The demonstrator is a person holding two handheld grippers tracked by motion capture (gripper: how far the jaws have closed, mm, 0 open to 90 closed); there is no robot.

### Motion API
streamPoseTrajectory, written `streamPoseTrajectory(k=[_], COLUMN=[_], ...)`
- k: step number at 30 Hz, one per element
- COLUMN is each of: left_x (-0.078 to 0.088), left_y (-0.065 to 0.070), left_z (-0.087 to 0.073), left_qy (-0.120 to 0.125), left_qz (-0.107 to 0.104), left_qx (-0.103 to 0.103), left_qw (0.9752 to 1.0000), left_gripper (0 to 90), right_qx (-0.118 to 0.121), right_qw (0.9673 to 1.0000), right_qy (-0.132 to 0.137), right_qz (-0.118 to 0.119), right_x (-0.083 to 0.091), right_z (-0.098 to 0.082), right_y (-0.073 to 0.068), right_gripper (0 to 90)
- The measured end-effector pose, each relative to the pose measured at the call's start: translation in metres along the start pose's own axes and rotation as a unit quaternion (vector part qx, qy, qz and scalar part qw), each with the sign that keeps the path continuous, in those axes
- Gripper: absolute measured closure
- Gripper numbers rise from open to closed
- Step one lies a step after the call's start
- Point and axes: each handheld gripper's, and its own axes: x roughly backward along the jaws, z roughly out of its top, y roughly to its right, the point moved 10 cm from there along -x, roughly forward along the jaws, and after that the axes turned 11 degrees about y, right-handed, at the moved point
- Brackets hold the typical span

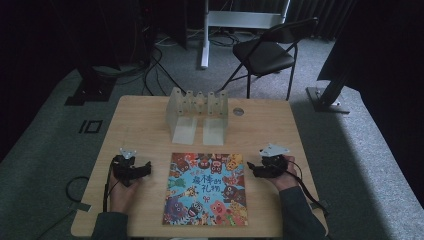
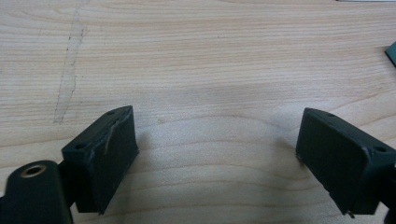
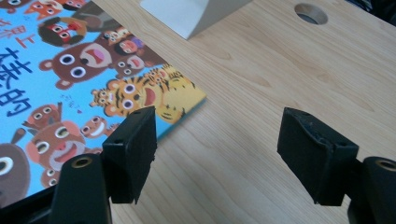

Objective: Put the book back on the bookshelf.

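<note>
Left gripper: wide open, empty, low over bare worktop, just left of book. Right gripper: wide open too, nothing held, by book's top-right corner, one jaw over cover edge, other over wood. Book flat betw. both, centre-front, below rack.

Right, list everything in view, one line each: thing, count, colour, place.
picture book: one, blue with cartoon animals, flat at the table's near middle
rack: one, pale translucent, behind the book
table: one, light wood, with a round hole at the far right
folding chair: one, black, on the floor beyond the table
left gripper: one, black, open, left of the book
right gripper: one, black, open, by the book's right edge
</note>
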Motion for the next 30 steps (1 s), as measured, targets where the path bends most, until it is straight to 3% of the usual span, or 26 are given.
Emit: streamPoseTrajectory(k=[15, 30], left_x=[0.001, 0.002], left_y=[0.001, 0.002], left_z=[0.0, 0.0], left_qy=[0.004, 0.004], left_qz=[-0.003, -0.005], left_qx=[-0.002, -0.004], left_qw=[1.0, 1.0], left_gripper=[16.9, 18.2], right_qx=[0.012, 0.019], right_qw=[0.9999, 0.999], right_qy=[0.002, -0.005], right_qz=[0.012, 0.04], right_x=[-0.008, -0.032], right_z=[0.011, 0.018], right_y=[-0.009, -0.023], right_gripper=[28.5, 28.2])
